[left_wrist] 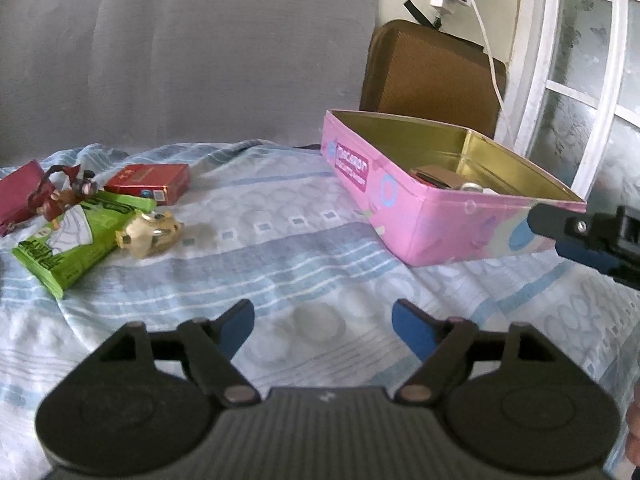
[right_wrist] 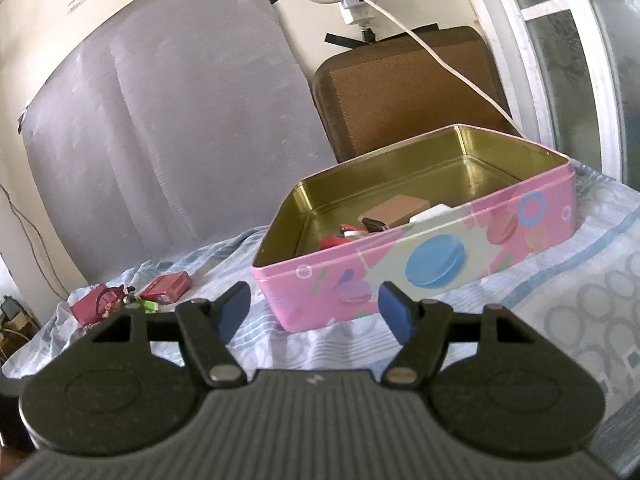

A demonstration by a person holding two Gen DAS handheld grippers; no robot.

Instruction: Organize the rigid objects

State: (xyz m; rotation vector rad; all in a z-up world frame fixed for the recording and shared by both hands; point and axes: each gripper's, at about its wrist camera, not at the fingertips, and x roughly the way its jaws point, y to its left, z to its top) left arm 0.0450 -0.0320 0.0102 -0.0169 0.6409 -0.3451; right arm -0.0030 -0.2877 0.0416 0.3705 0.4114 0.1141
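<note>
An open pink tin [left_wrist: 420, 216] [right_wrist: 400, 272] sits on the patterned bedsheet [left_wrist: 280, 256]. Inside it lie a brown box [right_wrist: 394, 210], a white item [right_wrist: 434, 212] and a red item [right_wrist: 340, 240]. At the far left of the sheet is a loose pile: a red box [left_wrist: 154, 182], a green packet [left_wrist: 76, 240], a cream figurine [left_wrist: 150, 232], a brown figurine [left_wrist: 64, 196] and a dark red box [left_wrist: 18, 196]. My left gripper [left_wrist: 324, 316] hangs open over bare sheet between pile and tin, holding nothing. My right gripper [right_wrist: 314, 300] stands open and empty just before the tin's near corner.
A brown cushioned panel [left_wrist: 432, 76] leans behind the tin. A white cable [right_wrist: 440, 60] runs down from a power strip [right_wrist: 352, 0] on the wall to behind the tin. A white window frame [left_wrist: 600, 80] bounds the right side. A grey sheet [left_wrist: 180, 60] covers the back wall.
</note>
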